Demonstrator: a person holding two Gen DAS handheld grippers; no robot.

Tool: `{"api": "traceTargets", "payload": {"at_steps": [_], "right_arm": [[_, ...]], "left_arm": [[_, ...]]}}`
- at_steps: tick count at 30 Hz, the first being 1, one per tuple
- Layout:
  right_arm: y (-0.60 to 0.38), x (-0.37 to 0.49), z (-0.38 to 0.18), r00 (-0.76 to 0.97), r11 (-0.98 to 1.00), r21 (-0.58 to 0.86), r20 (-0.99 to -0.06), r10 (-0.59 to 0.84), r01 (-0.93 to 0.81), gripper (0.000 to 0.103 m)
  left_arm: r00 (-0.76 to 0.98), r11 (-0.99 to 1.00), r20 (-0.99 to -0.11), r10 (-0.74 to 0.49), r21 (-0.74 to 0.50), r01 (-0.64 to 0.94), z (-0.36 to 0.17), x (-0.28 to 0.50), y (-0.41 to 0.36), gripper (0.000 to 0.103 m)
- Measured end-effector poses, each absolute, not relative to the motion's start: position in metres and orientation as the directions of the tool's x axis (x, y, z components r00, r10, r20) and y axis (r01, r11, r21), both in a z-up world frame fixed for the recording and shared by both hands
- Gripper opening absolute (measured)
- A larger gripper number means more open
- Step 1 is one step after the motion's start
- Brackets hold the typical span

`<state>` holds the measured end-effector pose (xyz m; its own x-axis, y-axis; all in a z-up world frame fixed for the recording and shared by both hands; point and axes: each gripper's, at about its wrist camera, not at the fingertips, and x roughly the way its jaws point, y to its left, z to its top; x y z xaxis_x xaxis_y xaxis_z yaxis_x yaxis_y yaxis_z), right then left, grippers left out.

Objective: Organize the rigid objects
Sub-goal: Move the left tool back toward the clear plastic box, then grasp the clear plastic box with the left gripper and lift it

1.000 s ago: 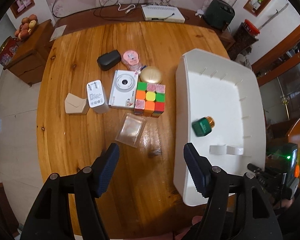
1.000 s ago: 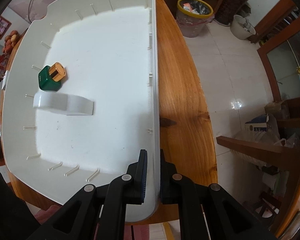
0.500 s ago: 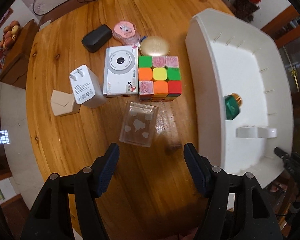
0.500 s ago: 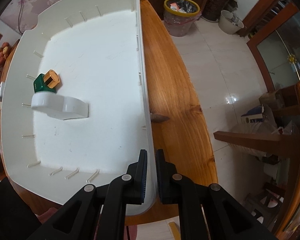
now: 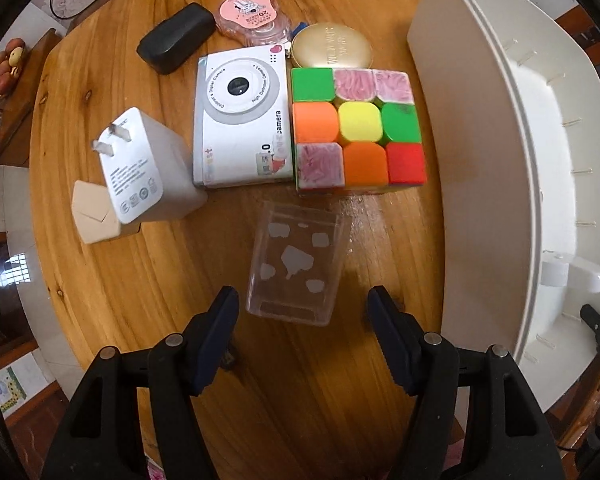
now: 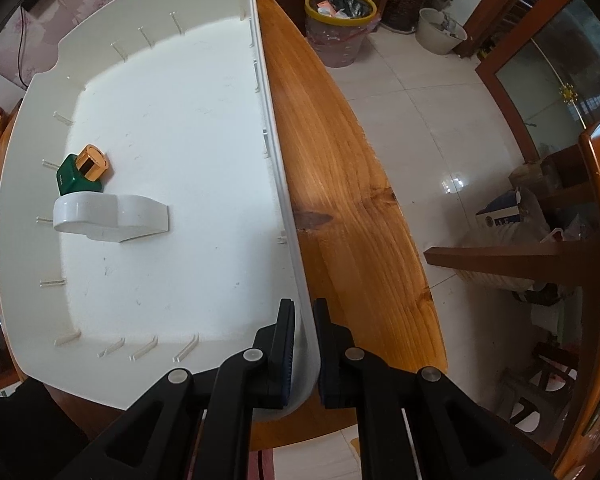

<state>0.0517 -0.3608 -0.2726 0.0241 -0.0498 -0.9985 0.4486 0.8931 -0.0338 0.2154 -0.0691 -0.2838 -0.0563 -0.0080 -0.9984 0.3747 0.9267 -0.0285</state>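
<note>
Left hand-held gripper (image 5: 302,306) points down over the wooden counter (image 5: 148,280), jaws apart and empty, clear plastic box (image 5: 296,266) lying just ahead of the fingertips, not touched. Landmark = that clear box. Just beyond it: colour cube (image 5: 358,130), with a white toy camera (image 5: 240,116) touching the cube's left side. Left of the box: white plug adapter (image 5: 140,168) standing up, beige envelope-shaped piece (image 5: 94,212) against its near-left side. Farther beyond the box: gold round tin (image 5: 332,50) at the cube's far edge, pink round case (image 5: 248,16), black oblong case (image 5: 176,38). Right of the box: white tray (image 5: 472,184), near but apart.

Right hand-held gripper (image 6: 304,326) clamped on the tray's rim (image 6: 272,132), one finger inside the wall, one outside. Inside the tray: green bottle with gold cap (image 6: 82,174) near the far wall, touching or just beside a white curved piece (image 6: 108,218).
</note>
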Motion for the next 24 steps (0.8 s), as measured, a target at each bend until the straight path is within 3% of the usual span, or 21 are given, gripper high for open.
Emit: {"api": "traceTargets", "payload": {"at_steps": [10, 16, 24], "right_arm": [[-0.361, 0.050, -0.273, 0.024, 0.881, -0.036, -0.998, -0.053, 0.471, 0.010], [-0.365, 0.048, -0.275, 0.026, 0.879, -0.031, -0.998, -0.050, 0.475, 0.010], [-0.364, 0.048, -0.276, 0.032, 0.882, -0.026, -0.998, -0.046, 0.470, 0.010]], "left_arm": [[-0.098, 0.928, -0.995, -0.011, -0.047, 0.369, -0.299, 0.221, -0.070, 0.070], [-0.097, 0.927, -0.995, 0.017, -0.021, 0.376, -0.305, 0.231, -0.071, 0.057], [-0.118, 0.931, -0.993, 0.002, -0.041, 0.362, -0.310, 0.247, -0.065, 0.056]]}}
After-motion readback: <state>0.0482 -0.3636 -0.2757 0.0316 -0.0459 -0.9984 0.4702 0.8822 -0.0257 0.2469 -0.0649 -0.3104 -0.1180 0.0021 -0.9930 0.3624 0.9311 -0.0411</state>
